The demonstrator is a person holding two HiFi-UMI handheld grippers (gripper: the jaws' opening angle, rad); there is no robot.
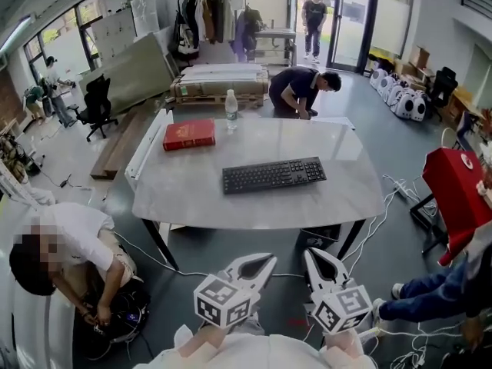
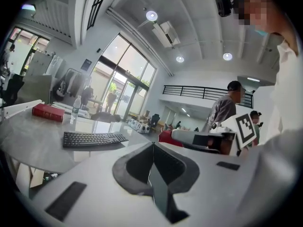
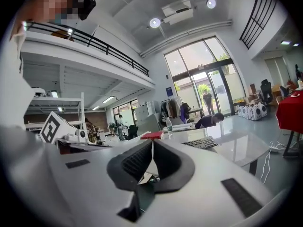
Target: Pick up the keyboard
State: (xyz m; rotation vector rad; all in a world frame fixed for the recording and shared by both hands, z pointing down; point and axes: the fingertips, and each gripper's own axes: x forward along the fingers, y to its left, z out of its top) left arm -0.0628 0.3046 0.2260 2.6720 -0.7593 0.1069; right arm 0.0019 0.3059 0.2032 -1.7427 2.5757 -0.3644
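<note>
Head view — your left gripper (image 1: 269, 260) and right gripper (image 1: 310, 253) at 6 o'clock, jaws together, empty — keyboard (image 1: 274, 174) well apart toward 12 o'clock.

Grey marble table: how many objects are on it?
3: flat black keyboard at the centre, red hardcover book far left, clear plastic bottle beside it at the far edge. None looks hidden.

Head view looks steeply down from short of the tabletop (image 1: 192, 198); both gripper views, nearly level, share its keyboard (image 1: 274, 174).

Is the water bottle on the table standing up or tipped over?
Upright: the water bottle stands cap-up on the table, beside the red book.
</note>
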